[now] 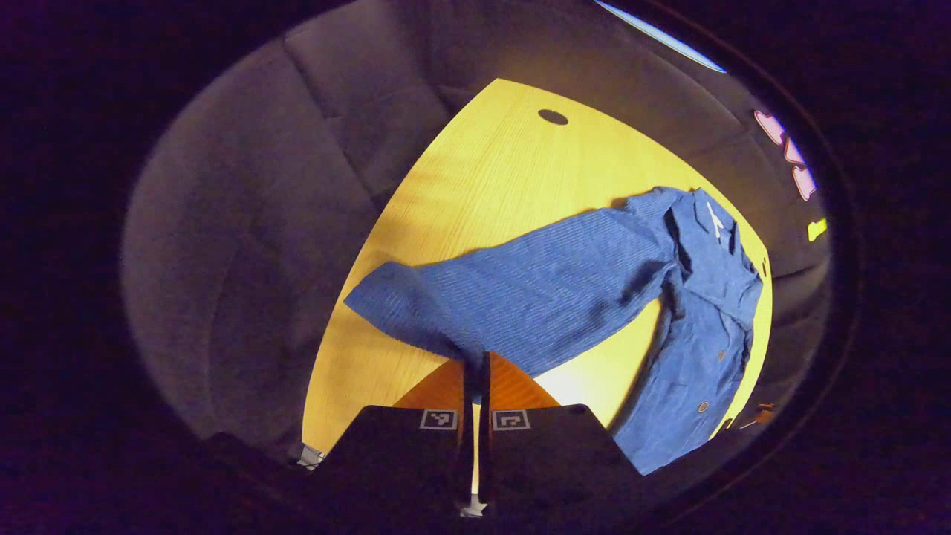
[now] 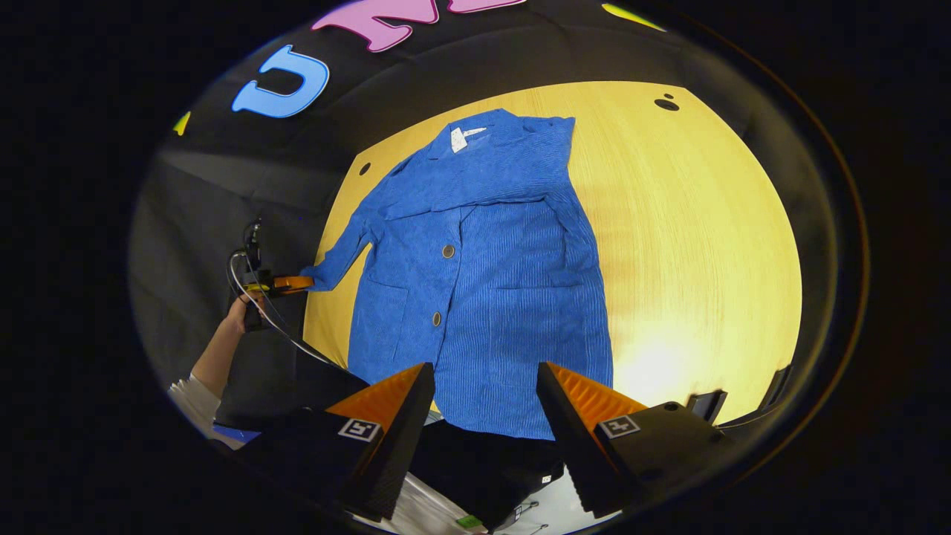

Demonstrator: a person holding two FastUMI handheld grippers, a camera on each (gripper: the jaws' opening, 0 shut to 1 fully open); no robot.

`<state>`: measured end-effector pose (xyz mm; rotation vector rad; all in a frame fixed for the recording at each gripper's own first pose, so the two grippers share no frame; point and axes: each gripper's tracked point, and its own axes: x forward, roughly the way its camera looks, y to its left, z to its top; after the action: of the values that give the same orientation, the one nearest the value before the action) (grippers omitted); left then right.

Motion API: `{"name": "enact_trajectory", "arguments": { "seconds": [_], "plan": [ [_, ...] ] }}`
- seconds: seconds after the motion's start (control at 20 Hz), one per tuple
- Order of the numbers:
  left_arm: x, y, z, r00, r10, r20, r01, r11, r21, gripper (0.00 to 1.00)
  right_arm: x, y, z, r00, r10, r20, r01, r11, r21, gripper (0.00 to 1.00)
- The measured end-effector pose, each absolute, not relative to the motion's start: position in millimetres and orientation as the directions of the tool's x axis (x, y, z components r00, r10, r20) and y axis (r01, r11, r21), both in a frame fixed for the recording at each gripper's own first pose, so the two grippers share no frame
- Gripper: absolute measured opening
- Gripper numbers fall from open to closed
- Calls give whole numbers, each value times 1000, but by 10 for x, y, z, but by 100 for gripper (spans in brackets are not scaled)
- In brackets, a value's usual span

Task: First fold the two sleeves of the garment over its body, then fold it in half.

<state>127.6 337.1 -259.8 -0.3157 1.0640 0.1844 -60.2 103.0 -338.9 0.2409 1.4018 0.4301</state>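
1. While it lies face up on the yellow table (image 2: 706,245), the blue jacket (image 2: 483,282) has one sleeve folded across its chest.
2. Its other sleeve (image 1: 520,297) is pinched in the left gripper (image 1: 475,371).
3. Near the hem, the right gripper (image 2: 487,379) gapes wide.

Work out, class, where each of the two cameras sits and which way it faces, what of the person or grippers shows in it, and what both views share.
Left gripper view: rides the left gripper, shut on the sleeve, looking along it to the collar.
Right gripper view: rides the open right gripper at the hem, facing up the jacket front; a hand shows at the left.
Shared: the blue jacket on the yellow table.
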Motion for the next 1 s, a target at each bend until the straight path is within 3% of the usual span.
{"name": "enact_trajectory", "arguments": {
  "seconds": [0.35, 0.65, 1.0],
  "plan": [
    [1659, 2685, -1408, 675, 71, -735, -129, 991, -22, 1, -355, 974, -3331, 120, 480, -869, -142, 875, 463, 90],
    [2285, 1224, -643, 796, -19, -605, 113, 987, 118, 1, -369, 549, -3232, 168, 469, -867, -123, 883, 454, 90],
    [2961, -793, -1074, 712, -241, -659, 418, 900, 122, 1, -472, 155, -3130, 231, 476, -849, -6, 873, 488, 90]
  ]
}}
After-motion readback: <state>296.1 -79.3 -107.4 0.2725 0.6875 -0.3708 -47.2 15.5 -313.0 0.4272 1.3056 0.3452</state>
